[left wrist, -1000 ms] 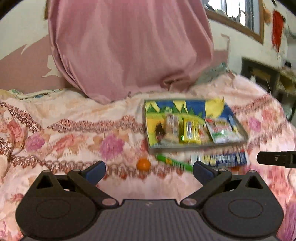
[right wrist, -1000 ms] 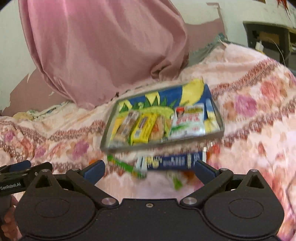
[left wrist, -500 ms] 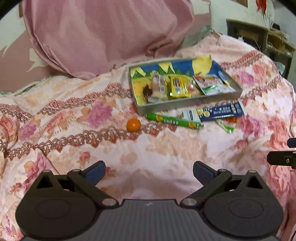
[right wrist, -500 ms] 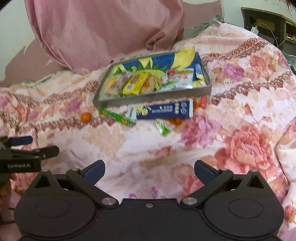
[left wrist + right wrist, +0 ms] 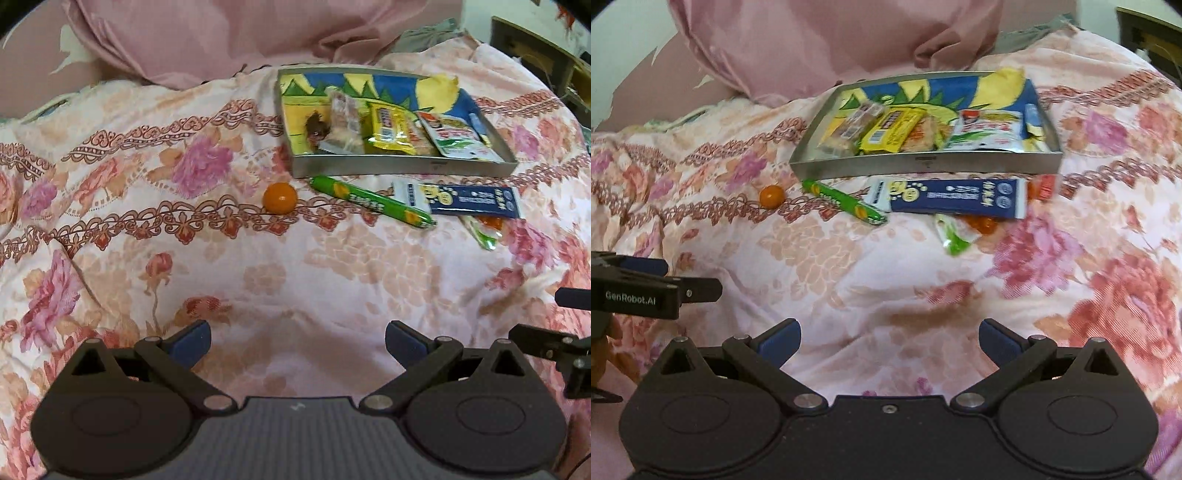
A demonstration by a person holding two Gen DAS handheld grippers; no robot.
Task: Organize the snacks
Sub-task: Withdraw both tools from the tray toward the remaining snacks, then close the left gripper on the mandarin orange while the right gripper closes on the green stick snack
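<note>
now that both views have pulled back from the tray (image 5: 399, 168) to take in the whole bedspread (image 5: 295, 280), the left gripper (image 5: 297, 341) and right gripper (image 5: 889, 339) hang wide open and empty, well short of the orange ball (image 5: 280, 198), green stick (image 5: 371, 201) and blue packet (image 5: 951, 197) lying loose just in front of the tray, likely next to go in.

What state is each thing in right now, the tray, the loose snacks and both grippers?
Tray: on the bedspread, holding several packets.
Yellow packet: inside the tray.
Orange ball: loose, outside the tray.
Green stick: loose, in front of the tray.
Blue packet: loose, in front of the tray.
Left gripper: open, empty.
Right gripper: open, empty.
</note>
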